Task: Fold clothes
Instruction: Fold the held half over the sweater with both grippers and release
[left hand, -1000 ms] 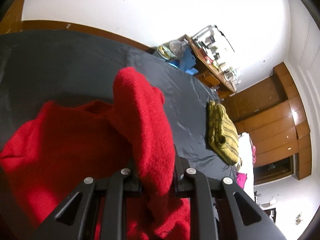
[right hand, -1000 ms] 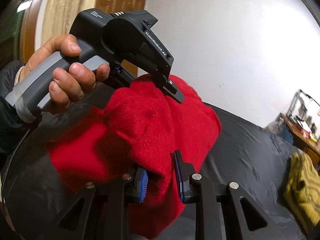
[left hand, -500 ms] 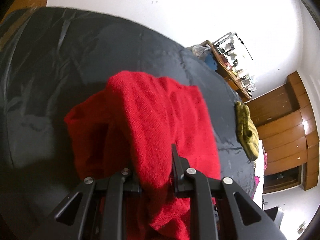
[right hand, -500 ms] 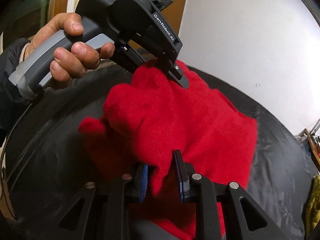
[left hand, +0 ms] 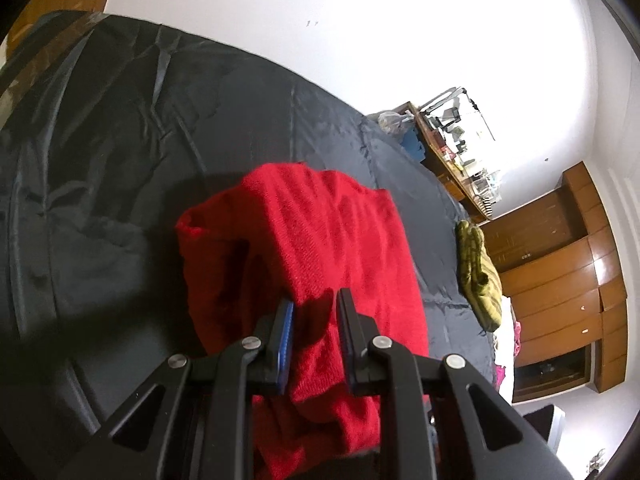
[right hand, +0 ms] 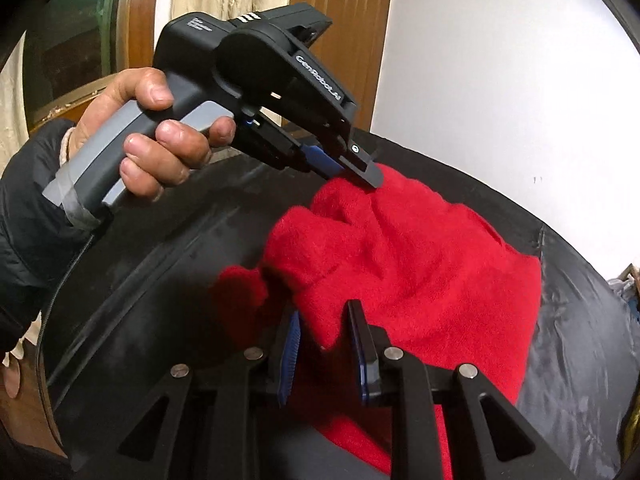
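Your left gripper (left hand: 314, 320) and right gripper (right hand: 326, 338) each pinch a fold of the fuzzy red knit sweater (right hand: 400, 264), which drapes toward twelve o'clock onto the black quilted bedspread (left hand: 120, 152).

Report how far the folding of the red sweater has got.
Done: the red sweater is doubled over on the dark bedcover, and a yellow-green striped garment lies apart near the edge, bundled. In hand: the left gripper and right gripper each pinch an edge of the sweater, one end held up. Left: lay that end down, release, and smooth or fold again.
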Demonstrator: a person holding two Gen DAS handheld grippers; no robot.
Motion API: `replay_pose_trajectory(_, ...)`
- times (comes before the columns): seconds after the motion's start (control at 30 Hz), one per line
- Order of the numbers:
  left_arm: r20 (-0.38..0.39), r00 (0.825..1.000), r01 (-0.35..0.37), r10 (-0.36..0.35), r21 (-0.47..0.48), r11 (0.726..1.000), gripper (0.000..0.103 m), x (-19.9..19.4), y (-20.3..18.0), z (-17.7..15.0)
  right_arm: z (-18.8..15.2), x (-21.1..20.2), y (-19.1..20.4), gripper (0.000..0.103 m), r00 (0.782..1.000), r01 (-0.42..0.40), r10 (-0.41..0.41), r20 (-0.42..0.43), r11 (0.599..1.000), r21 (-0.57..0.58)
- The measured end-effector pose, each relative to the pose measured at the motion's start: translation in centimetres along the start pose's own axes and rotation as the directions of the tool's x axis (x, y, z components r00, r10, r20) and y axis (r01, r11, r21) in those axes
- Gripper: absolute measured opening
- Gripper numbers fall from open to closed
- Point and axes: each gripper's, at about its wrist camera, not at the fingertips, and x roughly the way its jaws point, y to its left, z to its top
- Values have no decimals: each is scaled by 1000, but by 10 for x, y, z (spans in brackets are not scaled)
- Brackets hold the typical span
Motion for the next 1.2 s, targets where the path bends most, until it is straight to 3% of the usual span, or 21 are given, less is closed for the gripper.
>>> replay_pose_trajectory(0.2,-27,999,19,-20,-38,999,23,6,13,-15,3,33,-32,31,999,35,-35,3,999,-14)
replay_pose_trajectory(0.27,-27,999,30,-31,-40,999,25,5,12,-21,11,45,-47,44,999,37,-36,10,999,-27)
replay_pose_trajectory(0.3,-23,999,38,-39,-39,999,32,1,11,-24,19,46,-56,62,999,47,-46,26,998,-34)
replay_pose_trajectory(0.33,-18,999,47,-48,-38,998,37,-2,10,-28,27,46,-66,73,998,58,-56,42,998,-40)
replay_pose_trajectory(0.37,-12,998,57,-58,-32,998,46,-7,9,-33,32,46,-72,74,996,67,-64,56,997,-46)
replay_pose_trajectory(0.4,-6,998,68,-68,-27,997,53,-13,7,-37,32,44,-72,74,996,70,-67,65,996,-51)
replay_pose_trajectory(0.6,-9,996,94,-94,-18,995,67,-31,2,-76,24,35,-91,74,991,133,-132,18,990,-48)
replay_pose_trajectory(0.8,-64,987,142,-147,-69,987,68,-14,-3,-104,12,27,-105,74,989,145,-145,-13,989,-28)
replay_pose_trajectory(0.97,-24,987,157,-160,-89,984,68,-12,-15,-108,-1,27,-111,74,987,157,-157,-25,987,-19)
replay_pose_trajectory(1.1,5,985,171,-171,-98,980,69,-16,-24,-108,-15,50,-109,74,987,157,-157,-30,988,-5)
replay_pose_trajectory(1.2,9,983,180,-181,-116,977,76,-16,-26,-111,-21,42,-114,74,981,190,-190,-45,982,-12)
